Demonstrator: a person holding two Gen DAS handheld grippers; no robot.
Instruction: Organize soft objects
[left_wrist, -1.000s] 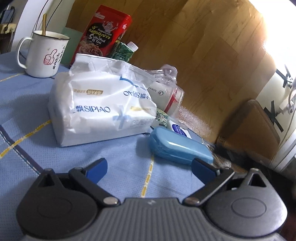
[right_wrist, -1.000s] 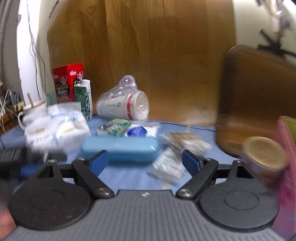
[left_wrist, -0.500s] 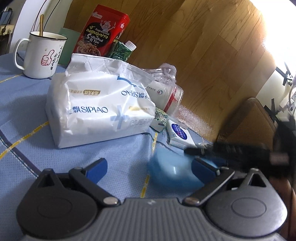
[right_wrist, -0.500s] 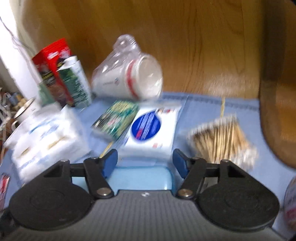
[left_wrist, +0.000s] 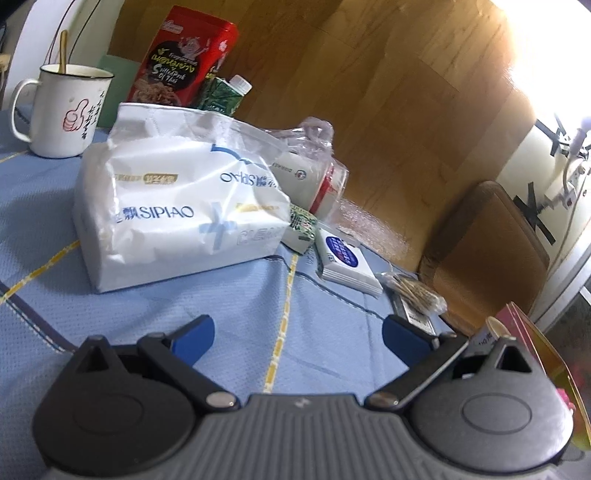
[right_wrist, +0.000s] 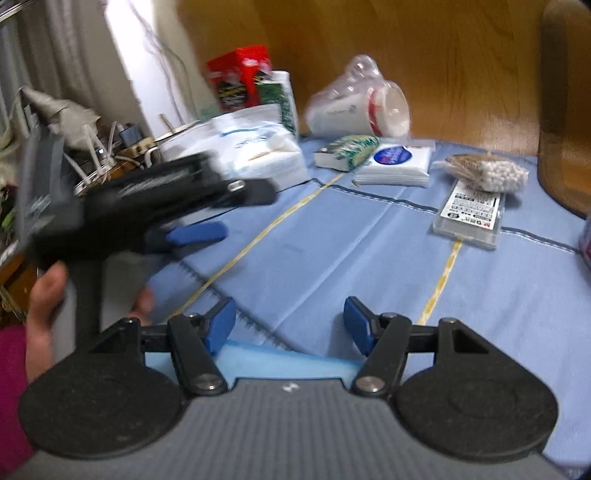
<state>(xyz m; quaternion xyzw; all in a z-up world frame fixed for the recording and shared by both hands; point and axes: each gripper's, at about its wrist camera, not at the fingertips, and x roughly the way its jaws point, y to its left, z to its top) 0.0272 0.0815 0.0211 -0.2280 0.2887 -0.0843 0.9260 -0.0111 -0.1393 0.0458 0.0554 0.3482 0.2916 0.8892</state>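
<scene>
Step in hand: carrying off one picked item. The right gripper (right_wrist: 290, 321) has a light-blue oblong case (right_wrist: 288, 360) low between its fingers, tight against the gripper body. The fingers are part-way closed and look clamped on it, though the exact pad contact is hidden under the linkage. The case seems clear of the blue cloth-covered desk (right_wrist: 332, 258), near its front edge.

The left gripper (left_wrist: 299, 332) hovers over bare cloth with its fingers wide apart and nothing between them. In the right view it shows blurred at the left, with a person's hand (right_wrist: 44, 306) on its handle.

Still lying further back on the desk:
- the big white plastic-wrapped tissue pack (left_wrist: 177, 214)
- the small green-patterned tissue packet (left_wrist: 301, 229)
- the flat white pocket-tissue pack with a blue oval label (left_wrist: 343, 258)
- the clear bag of cotton swabs (right_wrist: 487, 177)

Next move, my guess – set the case down in some free spot without loosening the grip early, then go for the tissue packs. The drop-off place isn't visible – can't tell where it goes.
</scene>
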